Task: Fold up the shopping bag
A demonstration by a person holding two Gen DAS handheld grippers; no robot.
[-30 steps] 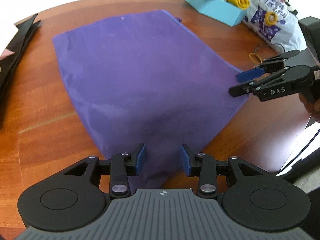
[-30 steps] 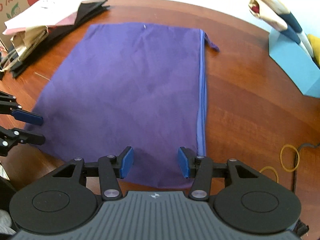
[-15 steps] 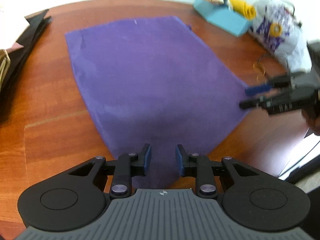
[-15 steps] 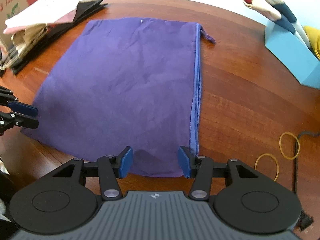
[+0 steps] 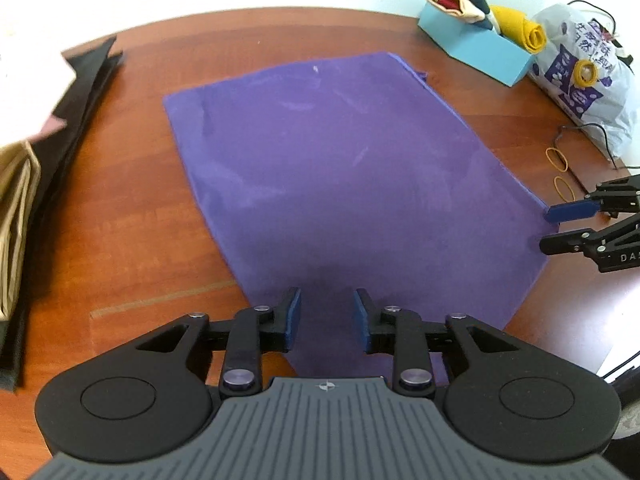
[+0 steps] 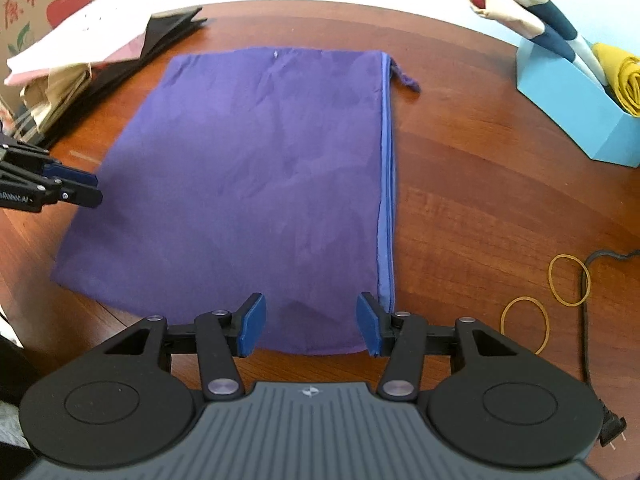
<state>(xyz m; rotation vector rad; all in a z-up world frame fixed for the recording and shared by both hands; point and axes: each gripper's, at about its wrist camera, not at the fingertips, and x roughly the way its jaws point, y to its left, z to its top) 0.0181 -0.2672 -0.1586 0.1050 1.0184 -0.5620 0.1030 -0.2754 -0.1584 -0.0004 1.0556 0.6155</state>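
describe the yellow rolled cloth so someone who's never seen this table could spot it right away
Start at the round reddish-brown wooden table with the flat purple fabric shopping bag in its middle. Look to the far right edge, where a light blue angular box stands. The mustard-yellow rolled cloth sticks out of that box, beside a cream and navy bundle; it is the only plain yellow roll there.

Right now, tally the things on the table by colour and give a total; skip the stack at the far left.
Purple: 1, the shopping bag, flat.
Light blue: 1, the box.
Yellow: 3, two rubber bands and a rolled cloth in the box.
White with print: 1, the plastic bag.
Black: 1, the cable.
Total: 7.
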